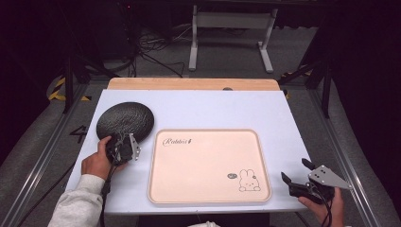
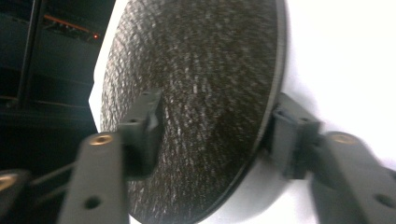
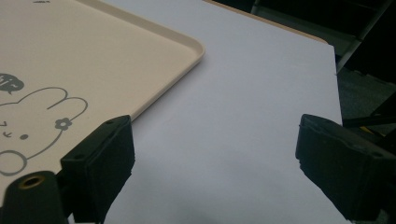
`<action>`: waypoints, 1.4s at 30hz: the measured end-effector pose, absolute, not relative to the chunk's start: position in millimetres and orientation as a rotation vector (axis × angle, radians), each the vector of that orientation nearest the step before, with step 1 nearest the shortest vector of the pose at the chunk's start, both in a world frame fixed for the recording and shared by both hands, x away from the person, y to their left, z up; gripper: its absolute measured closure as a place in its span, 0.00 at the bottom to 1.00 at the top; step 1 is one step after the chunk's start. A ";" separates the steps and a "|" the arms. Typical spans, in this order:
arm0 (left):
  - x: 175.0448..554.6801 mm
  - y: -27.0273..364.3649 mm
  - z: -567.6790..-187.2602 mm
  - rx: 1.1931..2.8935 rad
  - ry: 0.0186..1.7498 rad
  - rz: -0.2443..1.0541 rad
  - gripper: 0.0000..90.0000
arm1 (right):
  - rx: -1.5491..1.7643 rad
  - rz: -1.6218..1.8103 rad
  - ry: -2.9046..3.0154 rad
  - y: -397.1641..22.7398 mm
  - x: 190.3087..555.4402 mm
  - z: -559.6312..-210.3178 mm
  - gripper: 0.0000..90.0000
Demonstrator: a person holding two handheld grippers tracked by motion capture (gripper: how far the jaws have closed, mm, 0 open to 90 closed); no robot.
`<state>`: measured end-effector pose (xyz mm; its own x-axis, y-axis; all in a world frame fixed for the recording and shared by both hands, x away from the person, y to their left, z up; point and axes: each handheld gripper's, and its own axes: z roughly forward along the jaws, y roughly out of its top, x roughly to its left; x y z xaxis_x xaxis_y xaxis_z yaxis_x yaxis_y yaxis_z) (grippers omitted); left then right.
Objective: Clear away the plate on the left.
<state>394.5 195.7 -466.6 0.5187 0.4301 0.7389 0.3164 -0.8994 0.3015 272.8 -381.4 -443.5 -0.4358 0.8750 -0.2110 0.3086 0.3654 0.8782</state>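
A round black textured plate (image 1: 125, 119) lies on the white table at the left. My left gripper (image 1: 124, 147) is at the plate's near rim, held by a hand. In the left gripper view the black plate (image 2: 196, 93) sits between the jaws: one jaw lies over its top face, the other stands at the outer rim, with a gap still between them. A cream tray (image 1: 208, 187) with a rabbit drawing lies in the middle. My right gripper (image 1: 297, 175) hovers open near the table's front right corner, right of the cream tray (image 3: 70, 60), nothing between its pads.
The white table top (image 1: 213, 109) lies on a wooden board whose far edge (image 1: 189, 84) shows. Beyond it stands a white frame (image 1: 231, 28) with cables on the grey floor. Metal rails run along both sides of the table.
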 end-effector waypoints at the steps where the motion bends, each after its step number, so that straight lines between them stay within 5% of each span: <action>1: 395.0 194.3 -466.9 2.643 0.637 1.332 0.57 | 1.027 1.033 1.933 -381.2 272.7 -443.6 0.14; 6: 397.5 190.1 -470.5 2.682 0.595 1.338 0.80 | 1.027 1.032 1.936 -380.8 272.7 -443.8 0.13; 18: 399.7 177.5 -474.2 2.634 0.484 1.596 0.96 | 1.026 1.025 1.940 -380.6 272.7 -444.3 0.13; 42: 384.0 174.3 -453.5 2.472 0.489 1.550 0.96 | 1.027 1.020 1.933 -382.0 271.8 -443.9 0.13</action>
